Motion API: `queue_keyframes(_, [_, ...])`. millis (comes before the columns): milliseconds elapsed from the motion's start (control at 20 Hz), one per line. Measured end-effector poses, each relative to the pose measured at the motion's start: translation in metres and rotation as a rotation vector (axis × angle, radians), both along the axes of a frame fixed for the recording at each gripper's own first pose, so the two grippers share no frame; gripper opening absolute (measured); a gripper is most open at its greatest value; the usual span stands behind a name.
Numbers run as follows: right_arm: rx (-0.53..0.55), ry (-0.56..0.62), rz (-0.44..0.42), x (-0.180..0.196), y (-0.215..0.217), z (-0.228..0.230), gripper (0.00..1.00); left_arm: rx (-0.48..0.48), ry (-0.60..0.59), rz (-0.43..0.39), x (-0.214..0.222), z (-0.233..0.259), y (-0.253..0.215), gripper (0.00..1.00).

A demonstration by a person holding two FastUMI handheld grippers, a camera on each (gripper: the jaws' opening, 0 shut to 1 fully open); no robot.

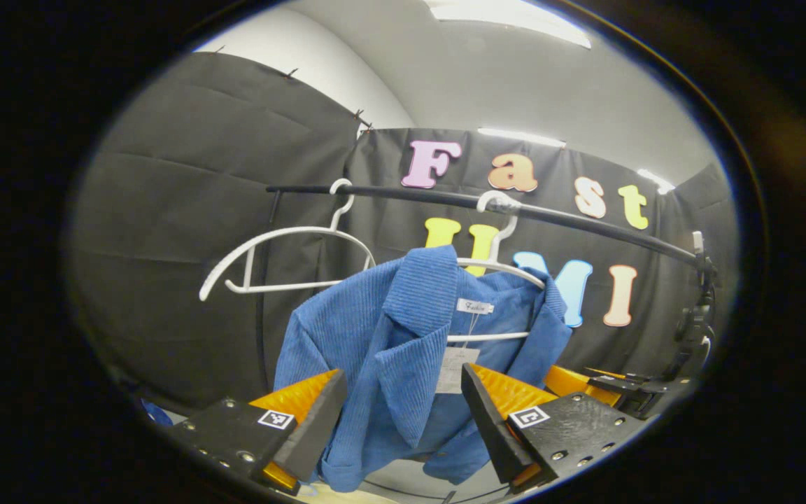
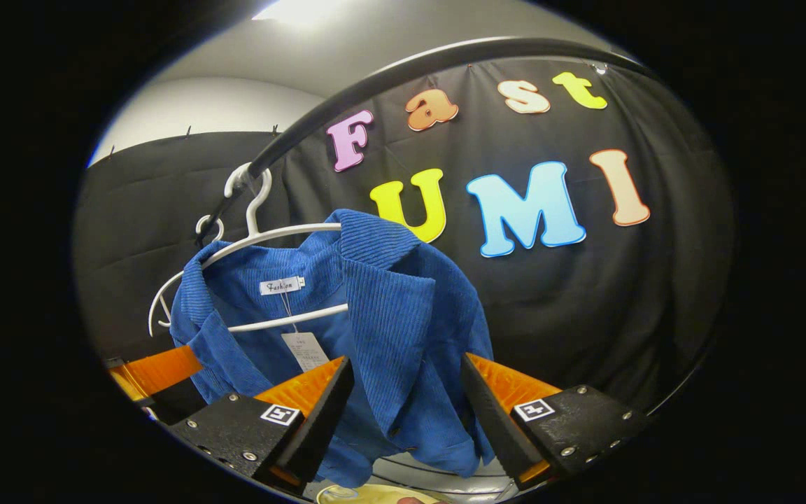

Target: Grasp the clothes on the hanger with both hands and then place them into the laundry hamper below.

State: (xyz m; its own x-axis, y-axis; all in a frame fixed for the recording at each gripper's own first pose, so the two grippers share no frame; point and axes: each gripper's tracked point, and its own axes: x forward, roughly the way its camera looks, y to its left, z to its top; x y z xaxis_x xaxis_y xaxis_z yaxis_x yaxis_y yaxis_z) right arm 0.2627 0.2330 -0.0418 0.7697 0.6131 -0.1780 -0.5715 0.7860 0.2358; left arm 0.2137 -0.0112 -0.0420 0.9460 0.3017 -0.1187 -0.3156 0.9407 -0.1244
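A blue corduroy jacket [image 1: 403, 350] hangs on a white plastic hanger [image 1: 497, 269] hooked over a black rail [image 1: 585, 224], with a second, bare white hanger [image 1: 284, 259] beside it on the same rail. In the left gripper view the left gripper [image 1: 403, 413] has its fingers spread wide, and the jacket's front panel and lapel hang in the gap between them; whether either finger touches the cloth cannot be told. In the right gripper view the right gripper [image 2: 406, 413] is likewise spread wide around the other front panel of the jacket [image 2: 403, 329], just below the collar, and the hanger [image 2: 263, 238] shows above. Neither pair of fingers has closed, so the grasp seems not yet made. The laundry hamper cannot be made out below. The risk from here appears to be a shallow pinch: thick ribbed cloth could slip out if only an edge is caught. Pulling straight down might also snag the collar on the hanger's shoulders, dragging the hanger off the rail or knocking its bare neighbour.
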Motion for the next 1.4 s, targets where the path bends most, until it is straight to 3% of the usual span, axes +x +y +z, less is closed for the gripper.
queue_keyframes(350, [-0.073, -0.067, 0.077, 0.023, 0.038, -0.006, 0.95, 0.040, 0.031, 0.078, 0.046, -0.018, 0.010, 0.94])
queue_keyframes(450, [-0.088, -0.071, 0.080, 0.031, 0.045, -0.009, 0.95, 0.049, 0.039, 0.105, 0.052, -0.020, 0.019, 0.94])
queue_keyframes(500, [-0.091, -0.074, 0.080, 0.034, 0.048, -0.009, 0.91, 0.055, 0.038, 0.114, 0.056, -0.020, 0.023, 0.94])
queue_keyframes(650, [-0.090, -0.084, 0.073, 0.042, 0.049, -0.009, 0.95, 0.065, 0.043, 0.120, 0.062, -0.022, 0.026, 0.94])
queue_keyframes(700, [-0.080, -0.089, 0.074, 0.043, 0.051, -0.007, 0.91, 0.066, 0.044, 0.127, 0.064, -0.023, 0.028, 0.94])
queue_keyframes(800, [-0.076, -0.097, 0.072, 0.046, 0.051, -0.006, 0.80, 0.046, 0.042, 0.123, 0.059, -0.025, 0.029, 0.71])
queue_keyframes(850, [-0.084, -0.100, 0.060, 0.049, 0.048, -0.004, 0.60, 0.035, 0.028, 0.113, 0.054, -0.022, 0.027, 0.60])
queue_keyframes(900, [-0.089, -0.103, 0.043, 0.052, 0.044, -0.006, 0.41, 0.040, 0.020, 0.163, 0.048, -0.021, 0.037, 0.39])
queue_keyframes(950, [-0.085, -0.096, 0.030, 0.054, 0.040, -0.007, 0.23, 0.033, 0.011, 0.160, 0.047, -0.022, 0.040, 0.19])
queue_keyframes(1050, [-0.042, -0.074, 0.059, 0.048, 0.041, -0.006, 0.07, 0.008, 0.002, 0.094, 0.046, -0.020, 0.027, 0.19])
queue_keyframes(1100, [-0.023, -0.058, 0.075, 0.045, 0.041, -0.006, 0.06, -0.009, -0.016, 0.101, 0.044, -0.021, 0.027, 0.19])
queue_keyframes(1150, [-0.012, -0.051, 0.093, 0.041, 0.042, -0.004, 0.02, -0.033, -0.024, 0.078, 0.049, -0.022, 0.026, 0.00])
queue_keyframes(1400, [-0.034, -0.091, 0.097, 0.035, 0.033, 0.002, 0.00, -0.100, -0.074, 0.047, 0.040, -0.013, 0.023, 0.02])
